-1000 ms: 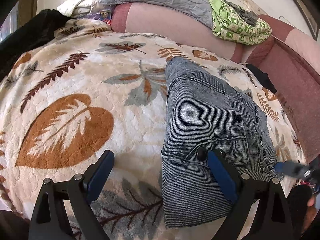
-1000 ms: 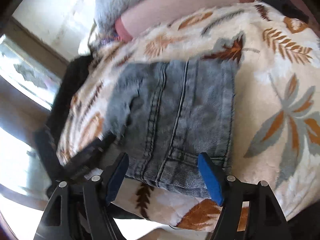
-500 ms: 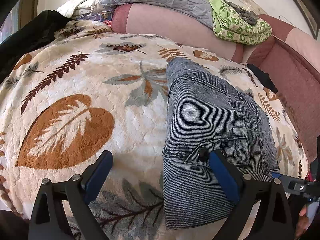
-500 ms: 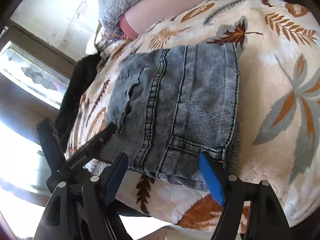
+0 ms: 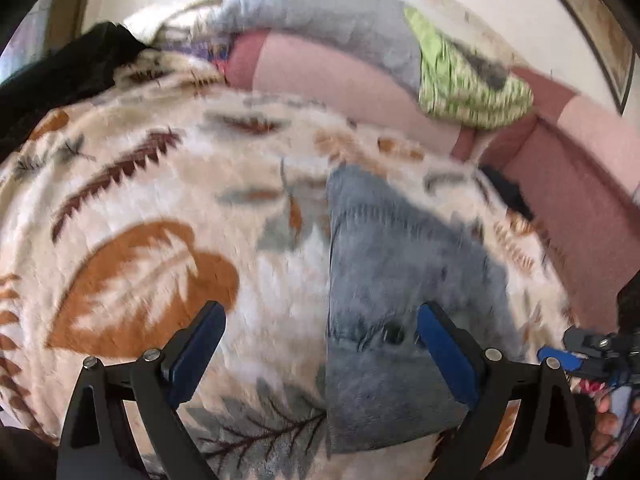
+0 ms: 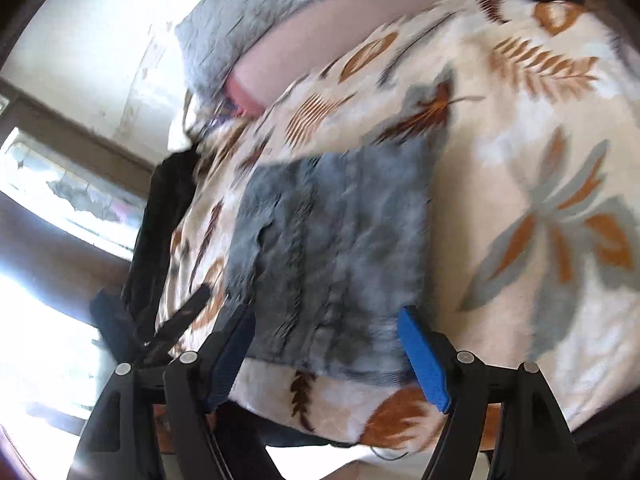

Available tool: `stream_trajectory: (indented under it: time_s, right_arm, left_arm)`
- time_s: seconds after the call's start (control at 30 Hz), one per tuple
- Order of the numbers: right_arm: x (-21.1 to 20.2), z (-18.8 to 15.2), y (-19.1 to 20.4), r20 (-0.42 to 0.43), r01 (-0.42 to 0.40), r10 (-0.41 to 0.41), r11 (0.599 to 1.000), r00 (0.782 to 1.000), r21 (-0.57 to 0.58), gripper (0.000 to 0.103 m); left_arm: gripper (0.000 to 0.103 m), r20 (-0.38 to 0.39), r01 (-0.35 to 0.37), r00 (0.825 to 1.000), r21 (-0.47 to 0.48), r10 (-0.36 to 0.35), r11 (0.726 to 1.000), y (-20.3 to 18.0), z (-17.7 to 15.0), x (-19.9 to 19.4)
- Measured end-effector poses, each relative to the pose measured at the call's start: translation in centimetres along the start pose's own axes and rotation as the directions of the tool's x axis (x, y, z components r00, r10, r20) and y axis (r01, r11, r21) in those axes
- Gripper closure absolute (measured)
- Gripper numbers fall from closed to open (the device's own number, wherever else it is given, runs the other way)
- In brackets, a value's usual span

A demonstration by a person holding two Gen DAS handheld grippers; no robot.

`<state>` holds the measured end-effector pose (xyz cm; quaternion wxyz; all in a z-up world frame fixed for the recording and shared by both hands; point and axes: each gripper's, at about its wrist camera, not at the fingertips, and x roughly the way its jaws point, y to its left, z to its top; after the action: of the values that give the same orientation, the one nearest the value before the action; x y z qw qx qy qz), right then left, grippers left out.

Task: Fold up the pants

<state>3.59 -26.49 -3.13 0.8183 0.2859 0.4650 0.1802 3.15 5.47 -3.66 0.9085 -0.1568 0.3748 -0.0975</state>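
The folded grey-blue jeans lie flat on a leaf-patterned blanket. In the left wrist view my left gripper hangs open above their near left edge, its right finger over the denim and gripping nothing. My right gripper shows at the right edge there. In the right wrist view the jeans lie just beyond my right gripper, which stands open over their near edge with nothing pinched. My left gripper appears at the lower left. Both views are blurred.
The blanket covers a bed. Behind it lie a pink bolster, a grey quilt and a green patterned cloth. A black garment hangs at the far left. A bright window is on the left.
Both views have turned blurry with motion. The left gripper has risen, so the jeans look smaller and farther. The right gripper has swung sideways and rolled. Both stayed open.
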Motion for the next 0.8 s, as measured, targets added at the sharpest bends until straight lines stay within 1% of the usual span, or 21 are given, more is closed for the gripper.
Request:
stream_trajectory:
  time_s: [0.07,0.13,0.23,0.3,0.33,0.37,0.43,0.47,0.5,0.53,0.57,0.6,0.63,0.67,0.7,0.77,0.8]
  right_arm:
    - [-0.5,0.6,-1.6,0.011,0.012,-0.012,0.998,1.0,0.057,0.026]
    - [-0.7,0.9,-2.6,0.014,-0.011,0.009,0.995,1.0,0.102,0.026]
    - [-0.1,1.5,-1.9,-0.006,-0.084,0.085,0.992,0.996,0.094,0.026]
    - [0.5,2.5,-0.5,-0.007,-0.137,0.138,0.988,0.99,0.069,0.026]
    - [0.8,3.3,0.4,-0.001,-0.156,0.156,0.986,0.988,0.056,0.026]
    - [1.1,4.2,0.9,0.01,-0.176,0.176,0.983,0.984,0.044,0.026]
    - [2.1,6.3,1.8,0.027,-0.23,0.229,0.972,0.973,0.043,0.025]
    - [3.2,7.7,1.7,0.017,-0.256,0.255,0.965,0.967,0.06,0.024]
    - [4.6,9.1,1.3,0.013,-0.252,0.252,0.965,0.968,0.072,0.024]
    - [5.6,9.7,0.8,0.014,-0.224,0.223,0.971,0.975,0.084,0.023]
    - [7.6,10.3,-0.4,-0.013,-0.151,0.153,0.983,0.988,0.1,0.02]
    - [10.6,10.6,-2.3,-0.104,-0.047,0.061,0.99,0.993,0.134,0.023]
    - [11.7,10.5,-3.7,-0.11,-0.066,0.088,0.981,0.99,0.185,0.024]
    - [11.2,10.5,-3.9,-0.075,-0.098,0.114,0.975,0.991,0.199,0.024]
    - [10.2,10.7,-3.4,-0.076,-0.107,0.124,0.974,0.989,0.199,0.024]
    - [8.0,10.4,-2.2,-0.053,-0.083,0.093,0.983,0.994,0.164,0.024]
    - [6.4,9.8,-1.4,-0.034,-0.09,0.096,0.987,0.995,0.132,0.024]
  left_arm:
    - [0.005,0.011,0.01,1.0,-0.014,-0.01,1.0,0.0,0.6,-0.3]
    - [0.005,-0.012,0.005,1.0,-0.014,-0.005,1.0,0.0,0.8,0.0]
    - [0.005,-0.052,0.012,0.999,0.009,-0.011,1.0,-0.8,0.6,0.3]
    - [0.005,-0.058,0.02,0.998,0.059,-0.016,0.998,-1.8,0.1,0.2]
    - [0.005,-0.067,0.014,0.998,0.097,-0.008,0.995,-2.5,-0.3,0.4]
    - [0.005,-0.083,0.001,0.996,0.131,0.01,0.991,-3.0,-0.7,0.7]
    - [0.005,-0.15,-0.032,0.987,0.213,0.065,0.977,-4.0,-2.0,2.2]
    - [0.005,-0.142,-0.03,0.988,0.211,0.061,0.977,-3.9,-2.4,2.3]
    - [0.005,-0.128,-0.022,0.991,0.187,0.047,0.982,-3.6,-2.4,2.2]
    - [0.005,-0.147,-0.014,0.988,0.169,0.039,0.986,-3.4,-2.3,2.4]
    - [0.005,-0.158,-0.006,0.987,0.155,0.031,0.988,-3.2,-2.3,2.6]
    - [0.005,-0.165,0.0,0.986,0.149,0.025,0.989,-3.1,-2.3,2.7]
    - [0.005,-0.17,0.008,0.985,0.152,0.018,0.988,-3.1,-2.3,2.8]
    - [0.005,-0.165,-0.003,0.986,0.164,0.031,0.986,-3.3,-2.5,2.9]
    - [0.004,-0.155,-0.007,0.987,0.172,0.034,0.985,-3.4,-2.5,2.8]
    - [0.004,-0.147,-0.001,0.989,0.174,0.027,0.985,-3.3,-2.5,2.8]
    - [0.004,-0.152,0.012,0.988,0.157,0.012,0.988,-3.1,-2.5,2.8]
